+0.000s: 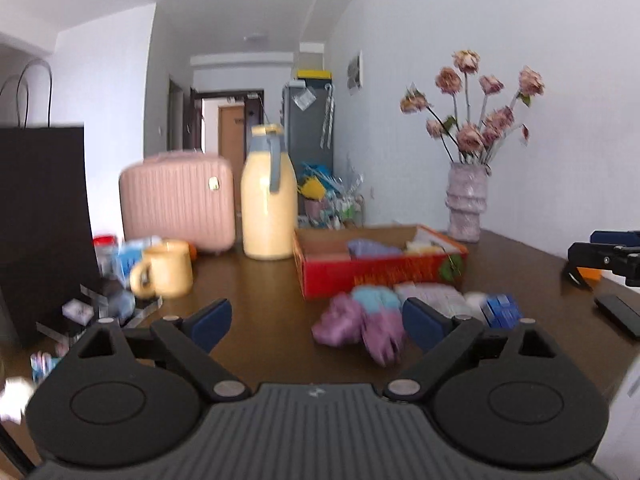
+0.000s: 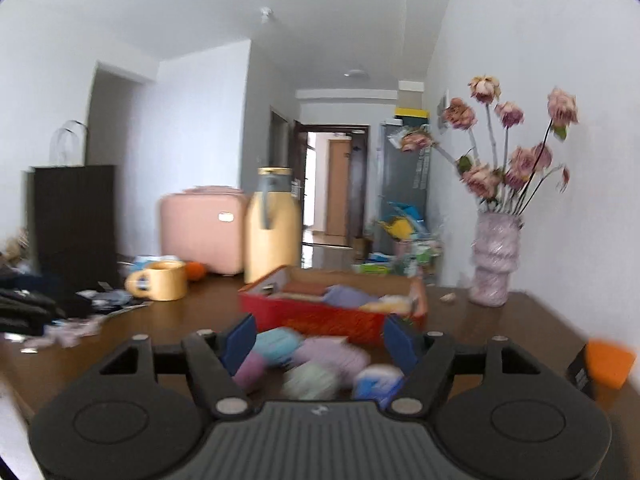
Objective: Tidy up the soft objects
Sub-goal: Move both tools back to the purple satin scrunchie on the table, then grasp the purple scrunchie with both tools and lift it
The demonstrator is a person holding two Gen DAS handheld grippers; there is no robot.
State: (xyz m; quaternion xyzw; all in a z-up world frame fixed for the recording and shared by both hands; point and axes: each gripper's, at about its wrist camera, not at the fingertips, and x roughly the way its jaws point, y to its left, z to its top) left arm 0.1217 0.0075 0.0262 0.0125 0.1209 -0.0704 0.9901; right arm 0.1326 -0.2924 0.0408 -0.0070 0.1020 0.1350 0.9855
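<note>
A red cardboard box (image 1: 380, 276) sits on the brown table and holds a folded purple cloth (image 1: 370, 247) and pale soft items. In front of it lie purple and light-blue soft pieces (image 1: 362, 320). My left gripper (image 1: 318, 320) is open and empty, just left of those pieces. In the right wrist view the box (image 2: 316, 320) is ahead, and blurred purple and blue soft pieces (image 2: 304, 356) lie between the fingers of my open right gripper (image 2: 320, 344). The right gripper also shows at the left wrist view's far right edge (image 1: 608, 258).
A yellow jug (image 1: 269, 204), a yellow mug (image 1: 166, 268) and a pink case (image 1: 178, 202) stand at the back left. A black paper bag (image 1: 44, 220) is at the left. A vase of dried roses (image 1: 466, 204) stands by the wall. Small blue boxes (image 1: 502, 310) lie right of the soft pieces.
</note>
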